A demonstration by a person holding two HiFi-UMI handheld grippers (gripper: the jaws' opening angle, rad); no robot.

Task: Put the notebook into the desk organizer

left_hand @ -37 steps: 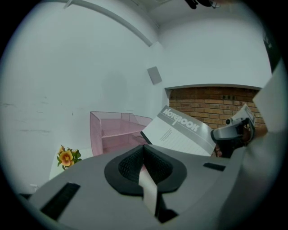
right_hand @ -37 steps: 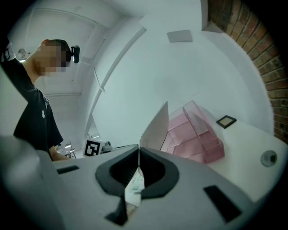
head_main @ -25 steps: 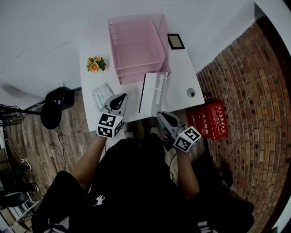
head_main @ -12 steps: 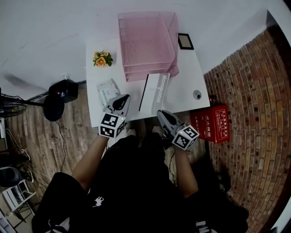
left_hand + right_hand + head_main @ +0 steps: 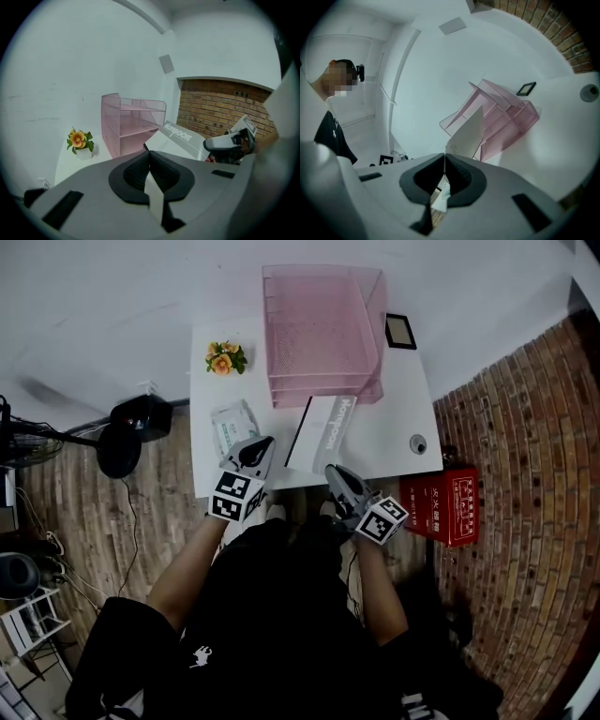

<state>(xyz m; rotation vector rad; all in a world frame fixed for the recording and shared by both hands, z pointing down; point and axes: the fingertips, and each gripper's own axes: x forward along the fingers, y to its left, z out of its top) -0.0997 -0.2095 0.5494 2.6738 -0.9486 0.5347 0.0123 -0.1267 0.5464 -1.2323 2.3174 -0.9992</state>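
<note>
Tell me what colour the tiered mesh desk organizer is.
The tiered mesh desk organizer is pink; the head view shows it best.

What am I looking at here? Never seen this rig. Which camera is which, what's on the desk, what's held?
No robot: a person is at a white desk with a handheld two-jaw gripper in each hand. The top-down picture comes from a camera on their head; the other two come from cameras riding on the grippers, looking along the jaws. On the desk: a pink desk organizer, a flower pot, a tissue pack, a dark framed item, a small round object and a white notebook. The right gripper is shut on the notebook's near edge. The left gripper is shut, apparently on nothing, beside it.
</note>
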